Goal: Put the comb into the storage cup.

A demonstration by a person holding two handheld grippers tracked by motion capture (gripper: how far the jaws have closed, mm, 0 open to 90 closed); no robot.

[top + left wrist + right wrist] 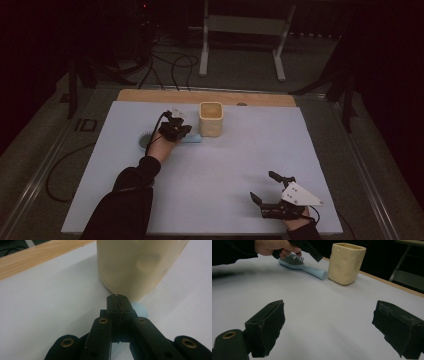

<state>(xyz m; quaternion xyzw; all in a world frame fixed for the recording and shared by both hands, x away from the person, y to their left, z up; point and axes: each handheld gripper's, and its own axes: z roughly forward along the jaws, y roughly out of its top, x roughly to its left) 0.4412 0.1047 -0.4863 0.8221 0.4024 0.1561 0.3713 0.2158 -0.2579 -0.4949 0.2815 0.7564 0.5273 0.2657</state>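
Cup just beyond hairbrush handle.

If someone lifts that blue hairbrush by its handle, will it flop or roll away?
The hairbrush looks like hard plastic, so probably stiff, not floppy. Its handle looks rounded, so it might slip in a grip. Lying bristles up on its broad back, it seems unlikely to roll.

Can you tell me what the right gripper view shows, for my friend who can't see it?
A light blue hairbrush lies bristles up on the white table, its handle end right beside a cream cup with round dimples. A hand holding the left gripper is over the brush. Up close, the right gripper has its two black jaws wide open with nothing between them.
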